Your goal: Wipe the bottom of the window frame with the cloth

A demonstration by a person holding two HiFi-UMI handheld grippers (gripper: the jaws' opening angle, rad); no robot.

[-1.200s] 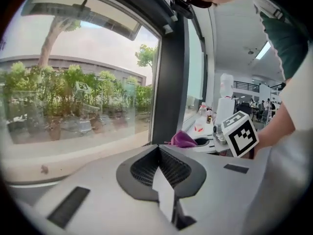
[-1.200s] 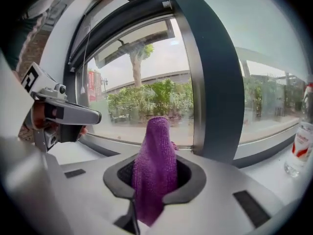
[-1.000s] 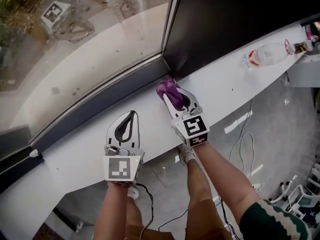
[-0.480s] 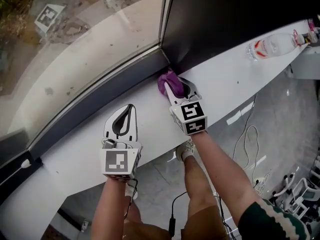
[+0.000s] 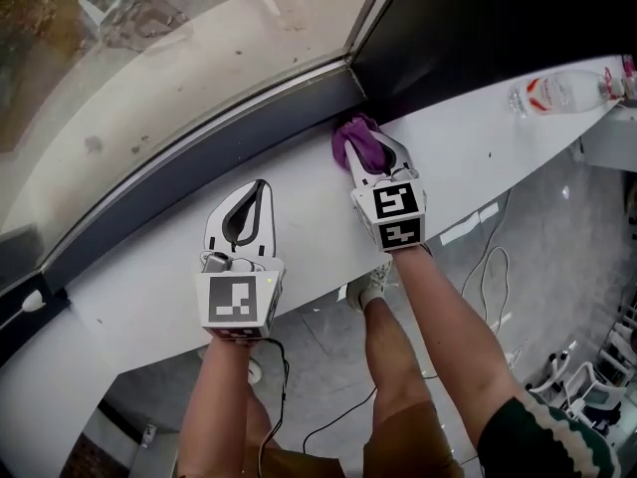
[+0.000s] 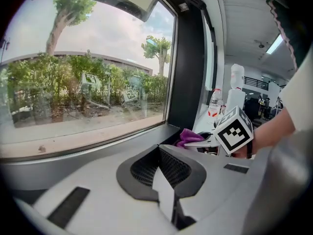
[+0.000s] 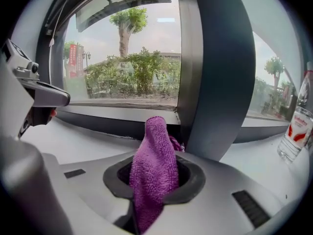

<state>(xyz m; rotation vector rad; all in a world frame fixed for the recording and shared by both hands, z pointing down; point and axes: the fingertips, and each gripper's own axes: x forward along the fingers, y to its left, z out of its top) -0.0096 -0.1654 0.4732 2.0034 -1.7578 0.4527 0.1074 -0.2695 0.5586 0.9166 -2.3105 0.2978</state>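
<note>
Presently, right claw (image 5: 370,145) is clamped on the purple cloth (image 7: 155,165), set against the window frame (image 5: 199,157) bottom corner; left claw (image 5: 257,189) closed, empty, above the white surface (image 5: 299,222).

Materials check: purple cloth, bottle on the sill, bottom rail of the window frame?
The purple cloth has a looped, fuzzy pile: likely microfibre. The bottle is clear and thin-walled: probably plastic. The bottom rail is dark grey, smooth and matte: looks like coated metal, possibly plastic.
</note>
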